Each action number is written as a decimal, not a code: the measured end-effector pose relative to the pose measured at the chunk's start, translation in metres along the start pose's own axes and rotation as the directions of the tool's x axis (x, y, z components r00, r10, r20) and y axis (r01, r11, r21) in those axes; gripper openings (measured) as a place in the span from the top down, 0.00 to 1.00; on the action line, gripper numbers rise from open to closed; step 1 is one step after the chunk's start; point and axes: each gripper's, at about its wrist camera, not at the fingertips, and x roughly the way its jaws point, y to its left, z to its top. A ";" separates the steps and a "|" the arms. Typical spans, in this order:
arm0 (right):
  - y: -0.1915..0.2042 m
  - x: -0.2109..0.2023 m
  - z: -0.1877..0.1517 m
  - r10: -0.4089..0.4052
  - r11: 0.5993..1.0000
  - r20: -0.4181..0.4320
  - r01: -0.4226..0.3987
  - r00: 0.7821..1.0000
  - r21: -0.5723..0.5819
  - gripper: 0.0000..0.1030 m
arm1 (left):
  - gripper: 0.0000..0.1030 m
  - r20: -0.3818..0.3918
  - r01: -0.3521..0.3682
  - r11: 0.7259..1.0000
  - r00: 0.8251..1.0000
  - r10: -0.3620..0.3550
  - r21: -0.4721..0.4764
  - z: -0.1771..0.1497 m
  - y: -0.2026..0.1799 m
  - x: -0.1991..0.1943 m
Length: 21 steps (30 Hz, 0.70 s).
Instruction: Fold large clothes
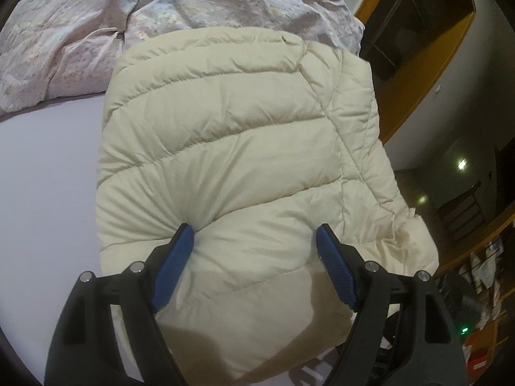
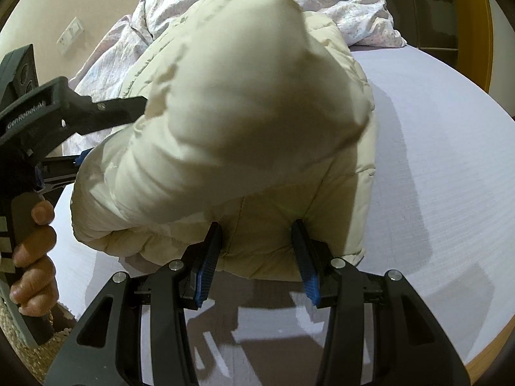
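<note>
Jacket: cream puffer jacket (image 1: 225, 148) lies on the bed (image 1: 48, 167), beside the rumpled duvet (image 1: 96, 25).
My left tool (image 1: 254, 241): spread wide, pressing its padding, seemingly gripping.
My right tool (image 2: 257, 234): half-closed, pinching its raised edge.

- puffer jacket (image 1: 231, 148) is laid on the bed sheet (image 1: 45, 167), bunched quilt (image 1: 96, 25) behind it
- in left wrist view, sheet is seen left of jacket, wooden frame (image 1: 428, 64) right
- left gripper (image 1: 254, 241) is set over jacket's near end, padding bulged between its fingers
- in right wrist view, jacket's near edge is caught between right gripper (image 2: 257, 238) fingers
- left gripper (image 2: 80, 160) and a hand (image 2: 32, 251) are seen left of jacket, bare sheet (image 2: 434, 160) right
</note>
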 end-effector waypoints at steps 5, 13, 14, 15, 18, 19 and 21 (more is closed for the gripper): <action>0.005 -0.004 -0.003 -0.012 1.000 0.000 0.012 1.000 -0.010 0.54 | 0.23 -0.015 -0.022 0.999 1.000 0.023 0.029 -0.007 -0.007 0.008; 0.000 -0.005 -0.001 -0.013 1.000 -0.005 0.013 1.000 -0.005 0.54 | 0.23 -0.036 -0.028 0.999 0.999 0.029 0.037 -0.010 -0.009 0.014; 0.002 -0.007 -0.001 -0.015 1.000 -0.007 0.015 1.000 -0.007 0.54 | 0.23 -0.038 -0.028 0.999 0.999 0.029 0.038 -0.010 -0.009 0.015; 0.003 -0.010 -0.002 -0.014 1.000 -0.009 0.014 1.000 -0.009 0.54 | 0.23 -0.040 -0.028 0.999 0.999 0.029 0.038 -0.009 -0.009 0.016; 0.007 -0.021 0.001 -0.013 1.000 -0.007 0.012 1.000 -0.029 0.54 | 0.22 -0.044 -0.027 0.999 0.999 0.029 0.040 -0.008 -0.008 0.018; 0.008 -0.026 0.001 -0.012 0.999 -0.005 0.012 1.000 -0.037 0.54 | 0.22 -0.045 -0.027 0.999 0.999 0.029 0.039 -0.008 -0.008 0.019; 0.009 -0.031 0.003 -0.005 0.999 -0.003 0.005 1.000 -0.049 0.54 | 0.22 -0.047 -0.026 0.999 0.999 0.028 0.038 -0.008 -0.008 0.019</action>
